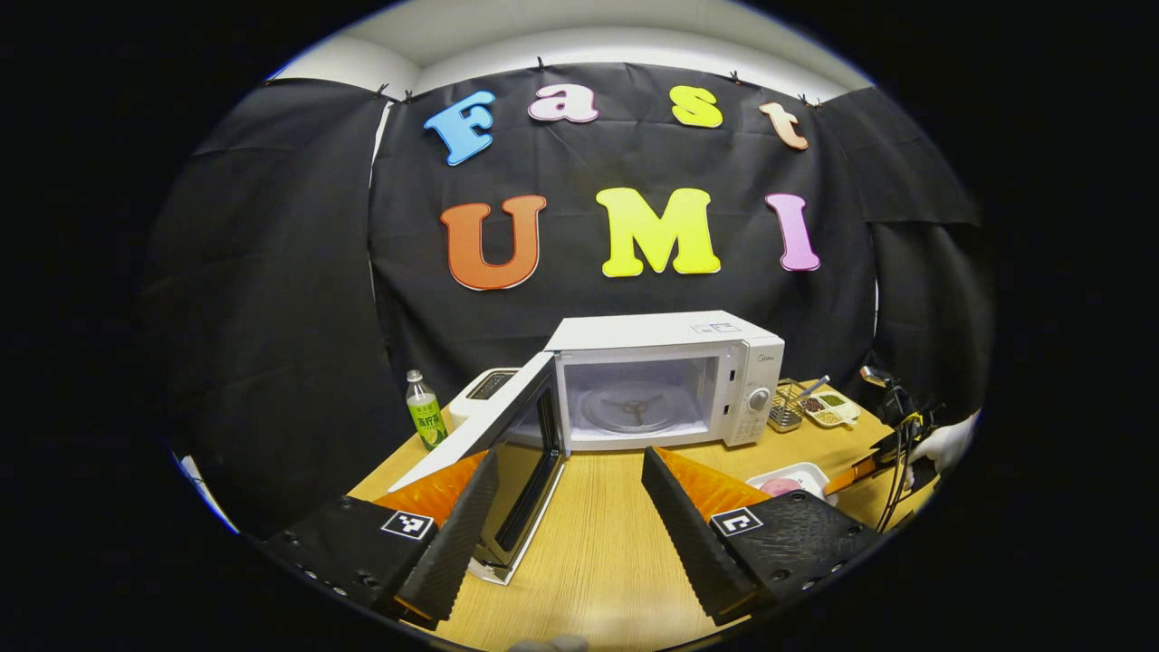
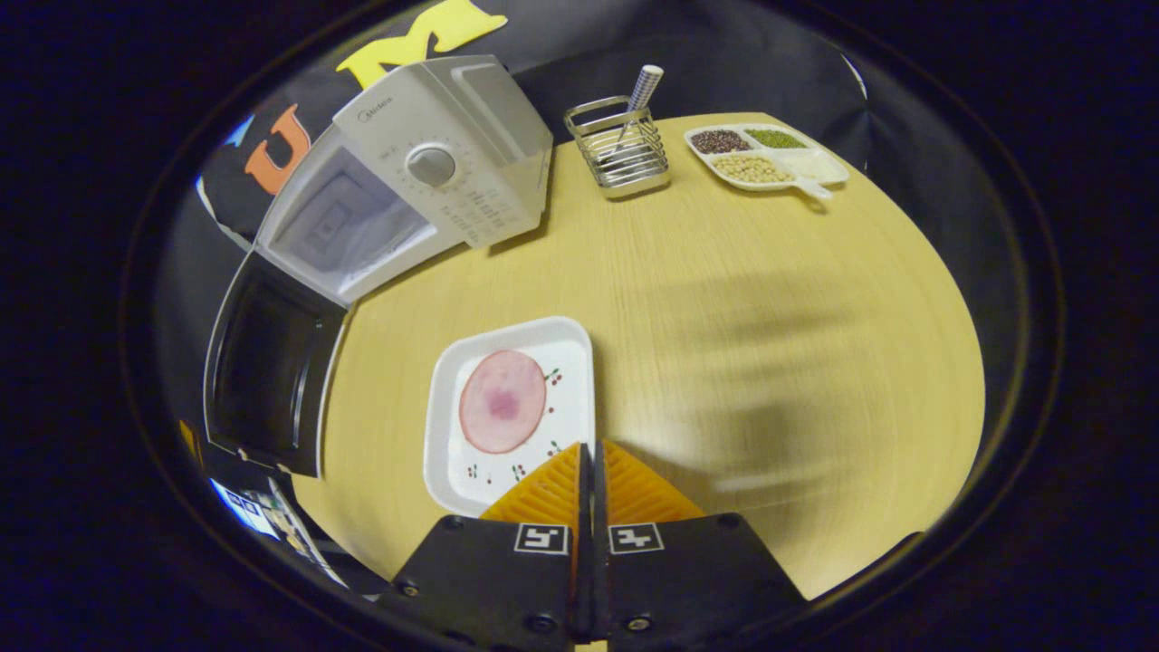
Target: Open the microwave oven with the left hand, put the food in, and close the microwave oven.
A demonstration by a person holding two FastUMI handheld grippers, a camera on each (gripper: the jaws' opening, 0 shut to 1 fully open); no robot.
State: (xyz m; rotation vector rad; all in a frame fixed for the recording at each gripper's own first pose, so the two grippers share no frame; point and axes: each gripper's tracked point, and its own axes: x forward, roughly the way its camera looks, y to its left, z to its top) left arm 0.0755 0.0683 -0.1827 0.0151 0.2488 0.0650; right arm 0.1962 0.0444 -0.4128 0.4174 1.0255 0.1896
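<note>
Left gripper (image 1: pixel 561 534): spread wide, nothing held, poised low over table (image 1: pixel 598 543). Just past its left finger, door (image 1: pixel 507 435), swung fully out; touching or only beside, cannot tell. Beyond that, microwave (image 1: pixel 665 380), cavity lit and bare, turntable (image 1: pixel 634 409) with nothing on it.

Right gripper (image 2: pixel 593 457): closed tight, tips meeting at near right corner of tray (image 2: pixel 453 398). Pinching the rim or merely resting above it, cannot tell. On tray, food (image 2: pixel 502 401), a round pink slice lying flat. Tray down on table in front of the open door, well short of the cavity. In left gripper view, same tray at far right with right gripper just beside it.

Farther out: wire rack (image 2: pixel 620 145) and divided dish (image 2: pixel 765 154) at table's back edge; bottle (image 1: pixel 426 412) left of microwave.

Progress, judged: opening done. Left to do: get a sure hold on tray, lift, carry into cavity, set on turntable, pull clear, then push door closed. Roughly a third through.
</note>
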